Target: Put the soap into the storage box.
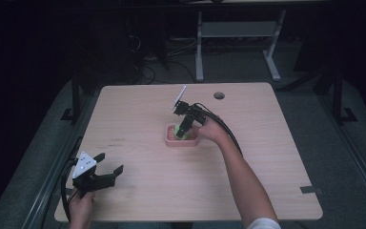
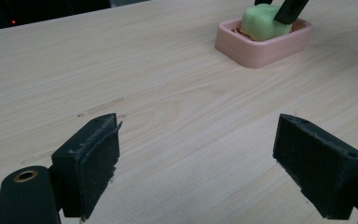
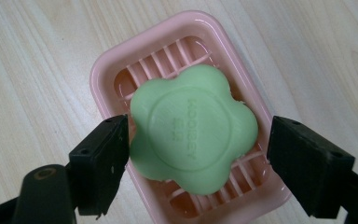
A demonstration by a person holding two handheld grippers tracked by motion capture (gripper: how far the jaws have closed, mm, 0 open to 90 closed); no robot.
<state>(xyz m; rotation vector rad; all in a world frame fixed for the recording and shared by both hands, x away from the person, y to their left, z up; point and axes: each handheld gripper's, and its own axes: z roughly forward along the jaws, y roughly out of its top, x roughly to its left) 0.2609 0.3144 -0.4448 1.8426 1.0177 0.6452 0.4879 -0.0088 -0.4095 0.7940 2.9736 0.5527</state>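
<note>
A green flower-shaped soap (image 3: 193,128) lies in a pink slatted soap dish (image 3: 121,60) near the middle of the wooden table (image 1: 138,109). My right gripper (image 3: 198,149) stands open over the dish with one jaw on each side of the soap; the left jaw is at the soap's edge, the right jaw stands apart from it. From above, the right gripper (image 1: 183,130) points down into the dish (image 1: 171,141). My left gripper (image 1: 112,162) is open near the table's front left with nothing in it (image 2: 198,154). From there the soap (image 2: 258,21) and dish (image 2: 261,49) lie far ahead.
A round cable hole (image 1: 219,95) sits at the table's far edge. A dark strip (image 1: 311,189) lies near the front right corner. Behind the table stand a white desk frame (image 1: 199,47) and floor cables (image 1: 147,67).
</note>
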